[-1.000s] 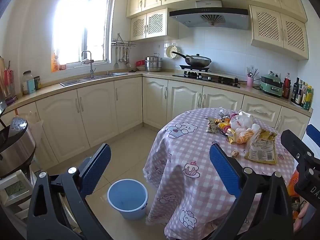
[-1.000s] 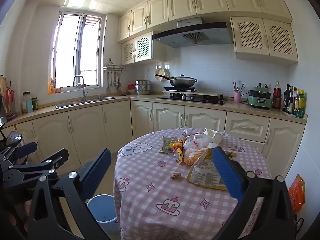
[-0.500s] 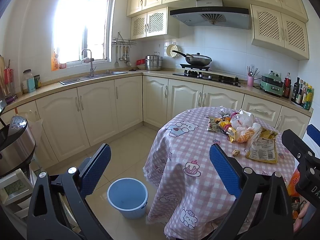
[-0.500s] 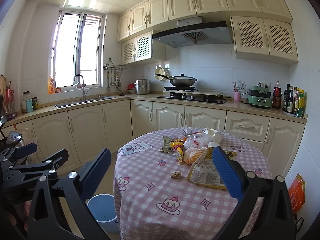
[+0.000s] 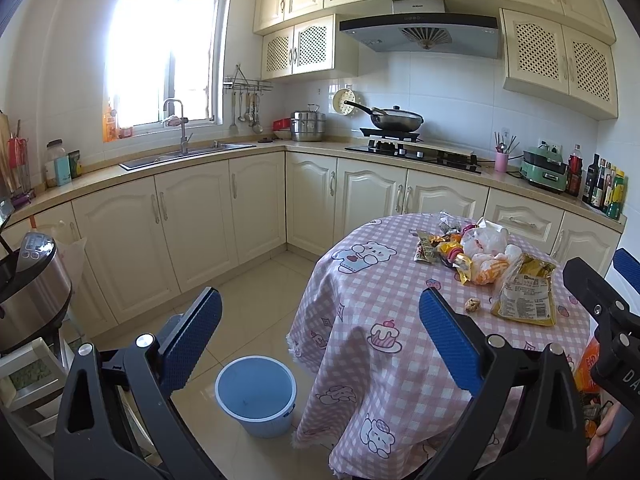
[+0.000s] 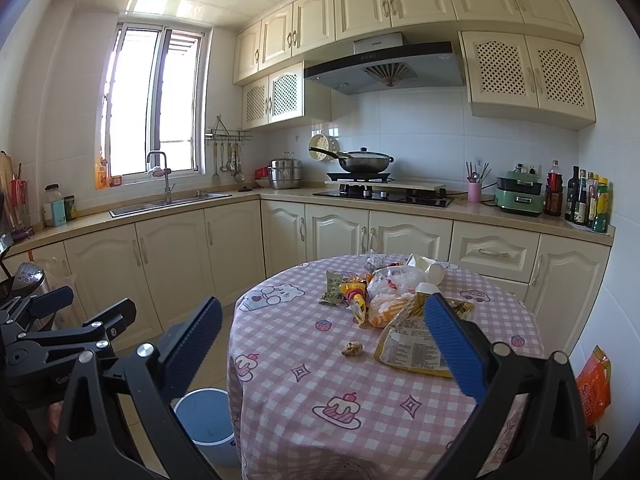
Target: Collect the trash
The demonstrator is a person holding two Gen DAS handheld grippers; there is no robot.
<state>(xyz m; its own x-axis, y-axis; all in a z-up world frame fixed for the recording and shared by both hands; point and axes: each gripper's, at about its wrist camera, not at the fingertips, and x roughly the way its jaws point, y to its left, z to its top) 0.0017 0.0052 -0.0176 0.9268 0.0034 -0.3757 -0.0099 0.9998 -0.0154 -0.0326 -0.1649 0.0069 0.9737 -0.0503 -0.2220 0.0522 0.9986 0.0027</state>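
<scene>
A pile of trash lies on the round table with the pink checked cloth [image 6: 304,380]: a yellow snack bag [image 6: 412,344], a white plastic bag [image 6: 396,280], small wrappers [image 6: 354,294] and a brown crumb [image 6: 352,349]. The pile also shows in the left wrist view [image 5: 480,256], with the yellow bag [image 5: 526,294]. A blue bucket [image 5: 256,394] stands on the floor left of the table, partly seen in the right wrist view [image 6: 206,424]. My left gripper [image 5: 320,336] is open and empty, short of the table. My right gripper [image 6: 322,340] is open and empty, above the table's near side.
Cream kitchen cabinets and a counter run along the back with a sink [image 5: 188,156], a stove with a pan [image 5: 396,120] and bottles [image 6: 588,200]. A rice cooker [image 5: 28,284] stands at far left. An orange bag [image 6: 594,384] hangs right of the table.
</scene>
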